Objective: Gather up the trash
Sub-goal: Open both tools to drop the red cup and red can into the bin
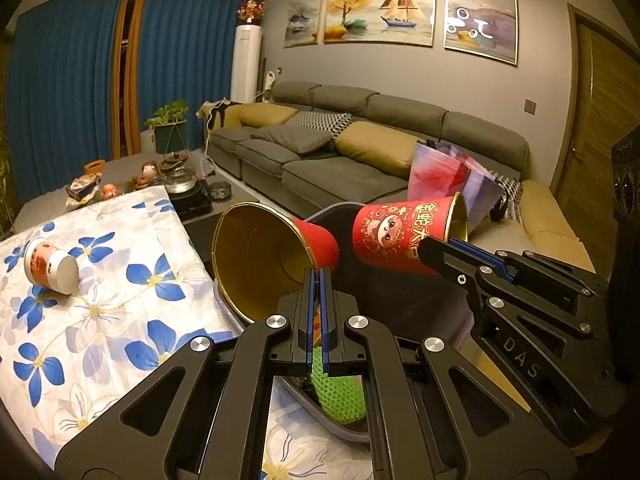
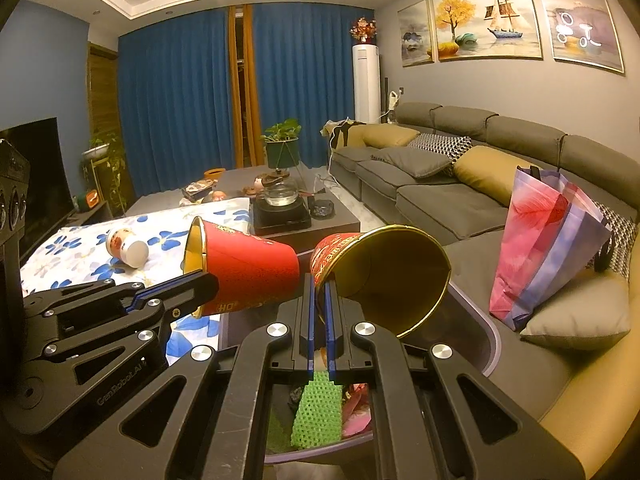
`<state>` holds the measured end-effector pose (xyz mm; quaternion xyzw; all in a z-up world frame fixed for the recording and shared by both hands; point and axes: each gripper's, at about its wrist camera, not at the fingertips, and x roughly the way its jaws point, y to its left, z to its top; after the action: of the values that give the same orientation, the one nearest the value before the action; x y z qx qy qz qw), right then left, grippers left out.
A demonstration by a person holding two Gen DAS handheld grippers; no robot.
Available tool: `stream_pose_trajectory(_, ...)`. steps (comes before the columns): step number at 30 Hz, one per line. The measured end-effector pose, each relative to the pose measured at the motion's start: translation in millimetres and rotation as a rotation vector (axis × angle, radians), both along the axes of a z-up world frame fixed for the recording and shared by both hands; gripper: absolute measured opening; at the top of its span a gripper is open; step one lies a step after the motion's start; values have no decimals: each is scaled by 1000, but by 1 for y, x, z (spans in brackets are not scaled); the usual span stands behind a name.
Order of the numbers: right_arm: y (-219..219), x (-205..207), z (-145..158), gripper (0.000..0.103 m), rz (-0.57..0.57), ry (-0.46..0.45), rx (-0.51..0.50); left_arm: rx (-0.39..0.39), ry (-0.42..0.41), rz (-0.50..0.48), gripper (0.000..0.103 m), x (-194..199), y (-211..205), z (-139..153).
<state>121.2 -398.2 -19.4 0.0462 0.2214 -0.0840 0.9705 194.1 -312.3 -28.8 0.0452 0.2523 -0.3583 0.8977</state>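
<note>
My left gripper (image 1: pixel 319 276) is shut on the rim of a red paper cup with a gold inside (image 1: pixel 264 256), held on its side over a grey trash bin (image 1: pixel 340 420). My right gripper (image 2: pixel 319 280) is shut on the rim of a second red cup (image 2: pixel 384 276), also over the bin (image 2: pixel 480 328). Each view shows the other gripper and cup: the right one (image 1: pixel 400 236) and the left one (image 2: pixel 248 268). Green foam netting (image 2: pixel 316 412) lies in the bin. A small white and orange cup (image 1: pixel 52 266) lies on its side on the flowered tablecloth (image 1: pixel 112 280).
A grey sofa (image 1: pixel 340 152) with cushions runs along the right, with a pink and purple bag (image 2: pixel 548 240) on it. A dark coffee table (image 2: pixel 280 220) holds a glass teapot, a plant and small items. Blue curtains hang behind. A speaker (image 1: pixel 624 184) stands at the right.
</note>
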Motion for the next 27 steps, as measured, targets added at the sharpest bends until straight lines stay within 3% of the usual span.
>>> stream_pose_trajectory(27, -5, 3, -6, 6, -22, 5, 17, -8, 25, -21, 3, 9, -6, -10)
